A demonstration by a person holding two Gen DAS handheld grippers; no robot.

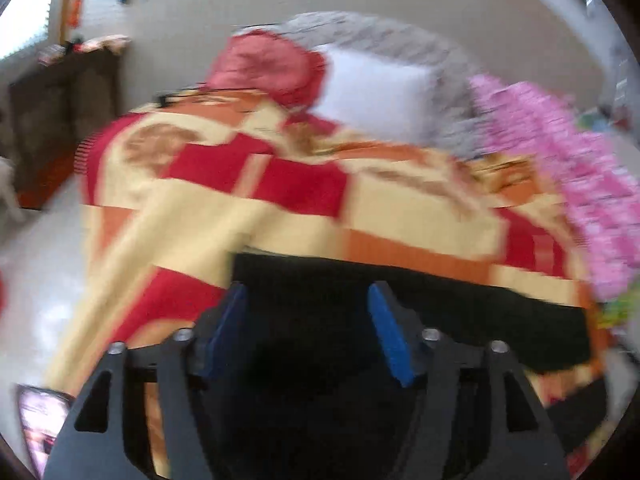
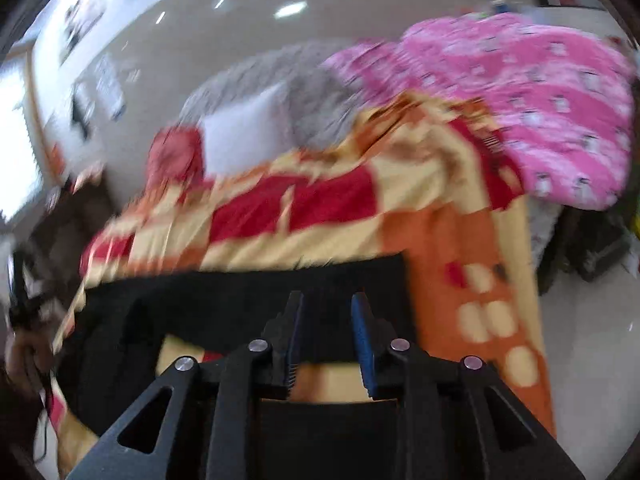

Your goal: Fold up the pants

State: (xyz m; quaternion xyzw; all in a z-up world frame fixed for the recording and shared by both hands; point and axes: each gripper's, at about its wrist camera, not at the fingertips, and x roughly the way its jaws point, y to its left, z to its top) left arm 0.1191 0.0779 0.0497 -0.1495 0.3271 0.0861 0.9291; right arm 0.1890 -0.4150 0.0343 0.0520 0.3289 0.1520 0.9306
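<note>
Black pants (image 1: 460, 304) lie flat across the near part of a bed covered by a red, cream and orange blanket (image 1: 248, 196). My left gripper (image 1: 308, 300) is open, its blue pads apart over the pants' left end, nothing held. In the right wrist view the pants (image 2: 224, 300) stretch leftward, folded so that a strip of blanket shows between two black parts. My right gripper (image 2: 326, 308) is open over the pants' right end, pads apart and empty. Both views are motion-blurred.
A red pillow (image 1: 268, 64), a white pillow (image 1: 372, 92) and a grey headboard (image 1: 384, 32) stand at the far end. A pink quilt (image 2: 532, 108) is heaped on the bed's right side. A brown cabinet (image 1: 60, 112) stands left. The pale floor (image 2: 592, 340) lies beyond the right edge.
</note>
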